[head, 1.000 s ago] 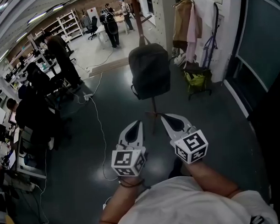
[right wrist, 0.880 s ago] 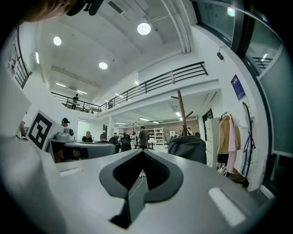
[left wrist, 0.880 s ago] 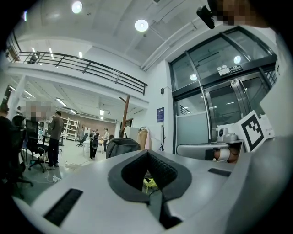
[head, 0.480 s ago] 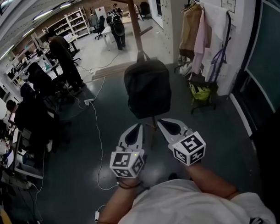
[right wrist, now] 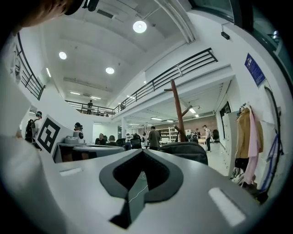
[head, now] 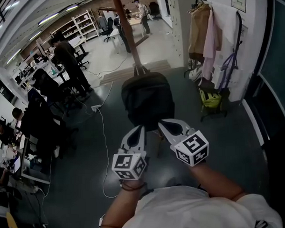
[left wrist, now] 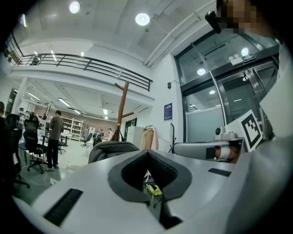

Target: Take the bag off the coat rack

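Dark glossy floor [head: 75,183], white power strip [head: 96,107] and cable [head: 104,140] on it

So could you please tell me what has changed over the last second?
The view has closed in on the coat rack: the black bag now looks bigger and lies just ahead of the left tool and right tool. Nothing was grasped. Both tools stay shut and empty, side by side; the bag still hangs.

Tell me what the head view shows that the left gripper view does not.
Only the head view: the cube on the left hand-held gripper, the person's forearms, the whole front of the bag. Only the left gripper view: ceiling lamps, the balcony railing, the glass doors. Both: the bag, the rack pole, the hung coats, the right hand-held gripper.
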The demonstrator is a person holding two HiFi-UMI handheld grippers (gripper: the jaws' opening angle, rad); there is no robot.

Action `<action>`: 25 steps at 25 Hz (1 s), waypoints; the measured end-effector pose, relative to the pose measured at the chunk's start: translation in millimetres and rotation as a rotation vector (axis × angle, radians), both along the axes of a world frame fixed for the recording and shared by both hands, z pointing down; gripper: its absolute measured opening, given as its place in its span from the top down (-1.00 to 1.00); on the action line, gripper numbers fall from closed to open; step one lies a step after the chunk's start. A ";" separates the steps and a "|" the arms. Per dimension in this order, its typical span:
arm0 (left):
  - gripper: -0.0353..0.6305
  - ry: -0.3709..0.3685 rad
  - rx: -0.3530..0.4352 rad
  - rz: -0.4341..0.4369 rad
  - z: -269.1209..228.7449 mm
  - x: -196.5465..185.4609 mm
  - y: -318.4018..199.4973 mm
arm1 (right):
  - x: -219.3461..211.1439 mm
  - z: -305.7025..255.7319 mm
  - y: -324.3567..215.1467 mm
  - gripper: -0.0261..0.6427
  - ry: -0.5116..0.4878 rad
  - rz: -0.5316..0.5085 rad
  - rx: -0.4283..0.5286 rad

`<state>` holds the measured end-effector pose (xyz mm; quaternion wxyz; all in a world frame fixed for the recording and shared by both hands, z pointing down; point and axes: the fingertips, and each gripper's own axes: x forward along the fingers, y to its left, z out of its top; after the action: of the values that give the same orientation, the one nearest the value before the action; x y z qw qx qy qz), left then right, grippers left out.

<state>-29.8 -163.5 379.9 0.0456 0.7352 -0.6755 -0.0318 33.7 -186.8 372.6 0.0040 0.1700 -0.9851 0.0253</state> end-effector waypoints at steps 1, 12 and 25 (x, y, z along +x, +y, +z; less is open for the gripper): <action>0.88 -0.004 -0.002 0.002 -0.2 1.2 -6.7 | 0.7 -0.1 -5.4 0.91 -0.001 0.000 0.002; 0.88 -0.002 0.010 0.032 -0.7 -20.6 -72.5 | -6.9 6.5 -63.7 0.91 0.019 0.069 0.014; 0.88 0.005 0.032 0.109 -15.5 -109.6 -179.2 | -92.3 -0.7 -170.0 0.87 0.059 0.160 0.046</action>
<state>-139.3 -342.7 364.4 0.0372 0.7714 -0.6339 -0.0417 -58.7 -356.8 371.9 0.0271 0.2488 -0.9682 -0.0021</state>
